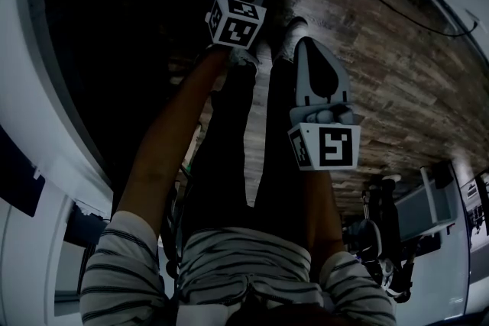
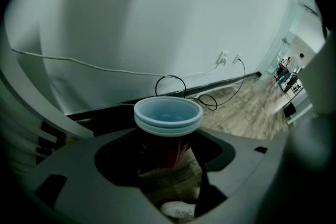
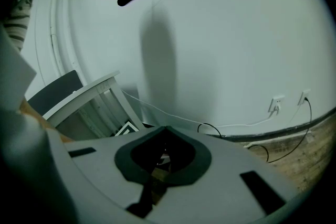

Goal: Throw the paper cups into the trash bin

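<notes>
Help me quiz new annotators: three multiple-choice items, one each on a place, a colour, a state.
1. Where is the cup? A) between the left gripper's jaws B) on the floor C) inside a bin
2. Its outer wall is: A) green B) red C) yellow
3. The right gripper's jaws are: A) wide apart B) shut, empty C) shut on a cup
Answers: A, its jaws clamp the cup; B, red shows under the pale rim; B, the jaws meet on nothing.

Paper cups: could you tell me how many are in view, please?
1 clearly: a red cup held upright between the left gripper's jaws; its doubled rim hints another may be nested inside. The right gripper holds none.
</notes>
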A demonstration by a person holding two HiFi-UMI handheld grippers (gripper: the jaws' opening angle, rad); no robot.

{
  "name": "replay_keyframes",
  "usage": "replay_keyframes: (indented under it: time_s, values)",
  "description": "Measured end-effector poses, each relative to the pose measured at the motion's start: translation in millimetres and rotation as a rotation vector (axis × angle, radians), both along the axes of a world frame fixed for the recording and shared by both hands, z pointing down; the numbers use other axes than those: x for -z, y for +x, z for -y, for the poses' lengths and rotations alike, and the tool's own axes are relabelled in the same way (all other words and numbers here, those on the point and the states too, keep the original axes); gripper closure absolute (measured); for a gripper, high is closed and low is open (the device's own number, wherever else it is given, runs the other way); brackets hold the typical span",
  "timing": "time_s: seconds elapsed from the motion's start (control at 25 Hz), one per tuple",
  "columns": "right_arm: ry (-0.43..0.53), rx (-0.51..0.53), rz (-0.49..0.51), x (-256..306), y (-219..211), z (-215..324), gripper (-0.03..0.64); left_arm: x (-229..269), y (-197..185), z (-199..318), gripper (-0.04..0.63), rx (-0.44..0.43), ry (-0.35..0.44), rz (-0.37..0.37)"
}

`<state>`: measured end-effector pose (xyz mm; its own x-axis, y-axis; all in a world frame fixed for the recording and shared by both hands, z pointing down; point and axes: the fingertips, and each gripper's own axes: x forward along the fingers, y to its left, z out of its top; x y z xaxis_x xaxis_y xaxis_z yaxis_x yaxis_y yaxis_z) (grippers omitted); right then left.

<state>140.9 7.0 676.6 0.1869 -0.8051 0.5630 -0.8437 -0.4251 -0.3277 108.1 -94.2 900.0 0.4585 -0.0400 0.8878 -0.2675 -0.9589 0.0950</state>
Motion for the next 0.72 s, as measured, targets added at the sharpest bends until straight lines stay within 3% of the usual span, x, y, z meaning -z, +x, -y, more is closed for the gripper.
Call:
replay_keyframes:
  time_s: [0.72]
  values:
    - [-0.030, -0.009, 0.015, -20, 0, 1, 0.606, -49, 8, 13, 0.296, -0.065, -0.014, 0.083]
